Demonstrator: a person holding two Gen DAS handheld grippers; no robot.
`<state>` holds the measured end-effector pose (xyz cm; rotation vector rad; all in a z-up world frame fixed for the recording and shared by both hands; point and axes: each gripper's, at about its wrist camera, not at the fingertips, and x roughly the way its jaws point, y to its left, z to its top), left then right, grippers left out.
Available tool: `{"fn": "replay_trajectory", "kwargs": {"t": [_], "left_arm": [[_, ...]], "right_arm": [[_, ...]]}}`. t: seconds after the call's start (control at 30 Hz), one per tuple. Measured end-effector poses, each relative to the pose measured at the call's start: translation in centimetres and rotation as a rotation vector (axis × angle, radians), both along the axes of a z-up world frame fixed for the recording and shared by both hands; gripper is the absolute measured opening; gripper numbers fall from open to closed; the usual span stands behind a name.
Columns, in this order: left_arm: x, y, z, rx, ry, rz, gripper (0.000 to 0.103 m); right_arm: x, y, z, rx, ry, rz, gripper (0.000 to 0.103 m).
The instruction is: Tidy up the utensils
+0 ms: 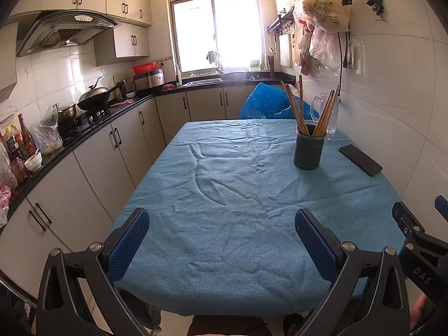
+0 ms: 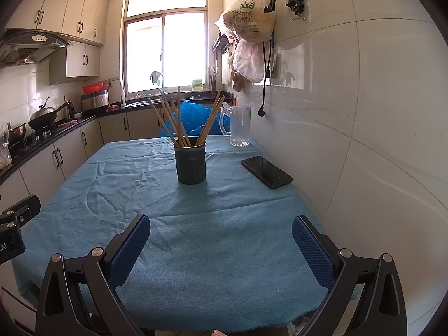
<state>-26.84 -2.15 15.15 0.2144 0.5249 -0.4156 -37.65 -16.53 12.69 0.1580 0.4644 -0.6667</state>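
Meanwhile, both handheld grippers hover over the near edge of a kitchen table, jaws spread wide and grasping nothing. The left gripper (image 1: 222,231), with blue textured pads on black fingers, frames only the wrinkled blue cloth tablecloth (image 1: 224,196); the right gripper (image 2: 221,236) does the same from just beside it, its black frame edging into the left view at four o'clock.

Beyond the jaws, at about one o'clock in the left view and twelve o'clock in the right, stands the dark perforated cylindrical holder (image 2: 191,165), upright on the cloth and well apart from both grippers. It carries a fan of long tan wooden chopsticks (image 2: 173,120), leaning outward in two loose clusters against the rim, tips up.

The chopsticks look light, stiff and smooth, so they would likely slide or pivot in a loose pinch; the upper shafts, clear of the rim, appear the best place to take hold, one stick or a small bunch at a time. The holder looks light enough to tip if a stick is dragged sideways, so steadying its wall with the other gripper seems prudent.

Farther out, a black smartphone (image 2: 266,171) lies flat at two o'clock of the holder in the right view, and a clear glass mug with a handle (image 2: 238,125) stands beyond it near the white tiled wall (image 2: 364,112).
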Motion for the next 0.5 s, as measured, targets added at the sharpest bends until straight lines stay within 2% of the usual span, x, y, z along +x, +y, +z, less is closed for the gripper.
{"fn": "replay_trajectory", "kwargs": {"t": [0.5], "left_arm": [[0.00,0.01,0.00,-0.001,0.000,0.001,0.103]], "right_arm": [[0.28,-0.08,-0.23,0.003,0.007,0.006,0.103]]}}
